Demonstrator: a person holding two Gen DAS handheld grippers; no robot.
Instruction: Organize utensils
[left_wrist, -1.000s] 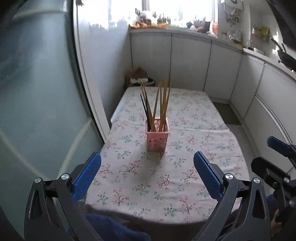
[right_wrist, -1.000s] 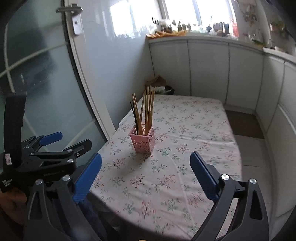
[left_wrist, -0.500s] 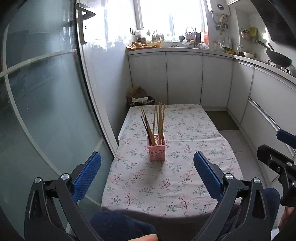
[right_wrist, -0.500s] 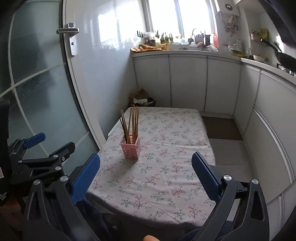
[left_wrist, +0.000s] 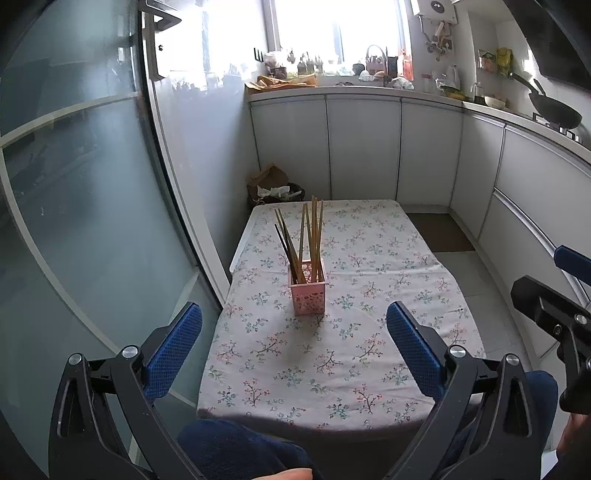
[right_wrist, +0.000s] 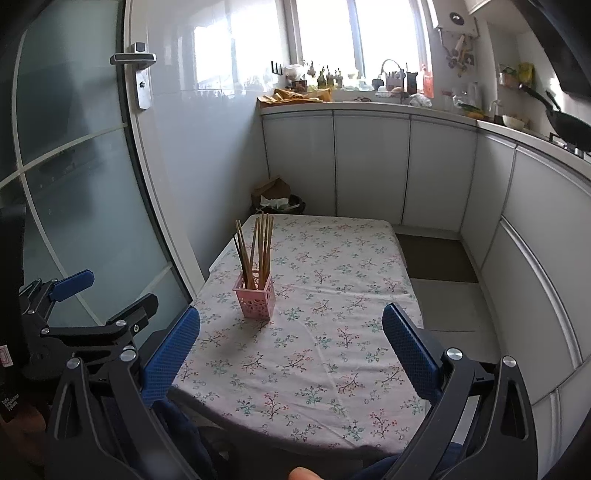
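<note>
A small pink basket (left_wrist: 307, 287) stands upright on the table (left_wrist: 388, 258), which is covered with a flowered cloth. It is placed toward the left side of the table, about halfway along it. Inside it a bundle of chopsticks (left_wrist: 308, 236) is seen, most of them pale wood and at least one dark. They stand with their ends up and lean apart like a fan; some tilt to the left, the others are almost vertical. No other utensil is seen lying on the cloth.

The left gripper (left_wrist: 293, 341) is held above the near edge of the table, well apart from the basket, with its blue fingers (left_wrist: 173, 350) spread wide and nothing between them. The right gripper (right_wrist: 291, 349) is also held back from the table, its fingers (right_wrist: 410, 350) wide apart and empty.

The chopsticks are judged to be light, thin and stiff, and probably smooth, so a single one could slip or turn between the pads. They would best be taken on the upper part, above the rim of the basket, and lifted along their own lean. The basket looks like thin plastic with holes in its walls; it is likely very light and could tip or slide when a stick is pulled. It may be steadied by the other gripper at its rim.
</note>
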